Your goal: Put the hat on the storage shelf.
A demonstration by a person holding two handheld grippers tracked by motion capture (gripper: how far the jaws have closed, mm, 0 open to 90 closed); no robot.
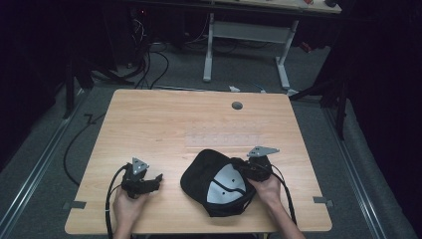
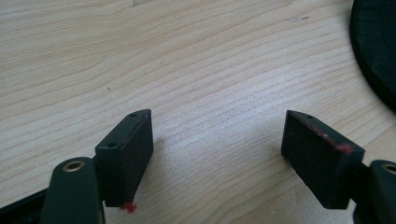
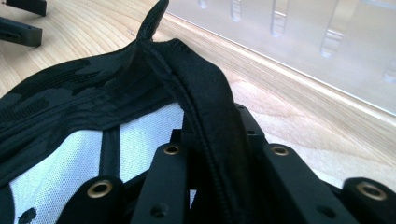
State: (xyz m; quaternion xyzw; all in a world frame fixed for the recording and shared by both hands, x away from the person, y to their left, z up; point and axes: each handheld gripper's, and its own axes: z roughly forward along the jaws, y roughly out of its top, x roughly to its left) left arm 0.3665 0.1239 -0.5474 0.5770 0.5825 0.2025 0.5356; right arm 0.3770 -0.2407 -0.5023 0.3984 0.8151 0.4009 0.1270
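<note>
Black cap's rim [image 3: 210, 121] is pinched in the right hand-held gripper [image 3: 212, 177].

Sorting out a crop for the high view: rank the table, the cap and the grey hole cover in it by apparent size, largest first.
1. table
2. cap
3. grey hole cover, far the smallest.

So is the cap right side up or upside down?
Upside down. The cap lies on the table with its white inner lining facing up, and the right claw pinches its rim.
</note>
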